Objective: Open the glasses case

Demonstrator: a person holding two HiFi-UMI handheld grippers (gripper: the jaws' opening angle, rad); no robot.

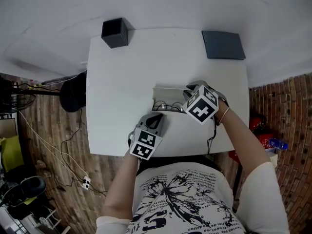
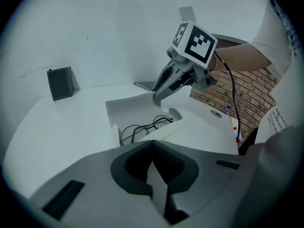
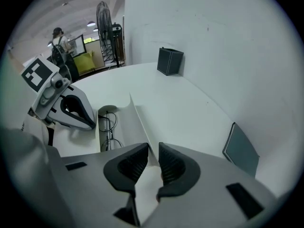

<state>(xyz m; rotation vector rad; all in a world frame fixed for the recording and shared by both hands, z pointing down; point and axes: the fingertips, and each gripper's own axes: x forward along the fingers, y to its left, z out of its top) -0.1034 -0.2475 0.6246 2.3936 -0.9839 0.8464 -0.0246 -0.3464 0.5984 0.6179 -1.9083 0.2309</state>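
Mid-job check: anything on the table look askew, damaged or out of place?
Nothing stands out. The glasses case lies open with the glasses inside, its lid pinched in the right gripper.

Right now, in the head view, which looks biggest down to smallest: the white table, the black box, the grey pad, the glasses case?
1. white table
2. glasses case, partly covered, so unsure against the pad
3. grey pad
4. black box

glasses (image 2: 142,126) half hidden, distant person (image 3: 59,41) tiny
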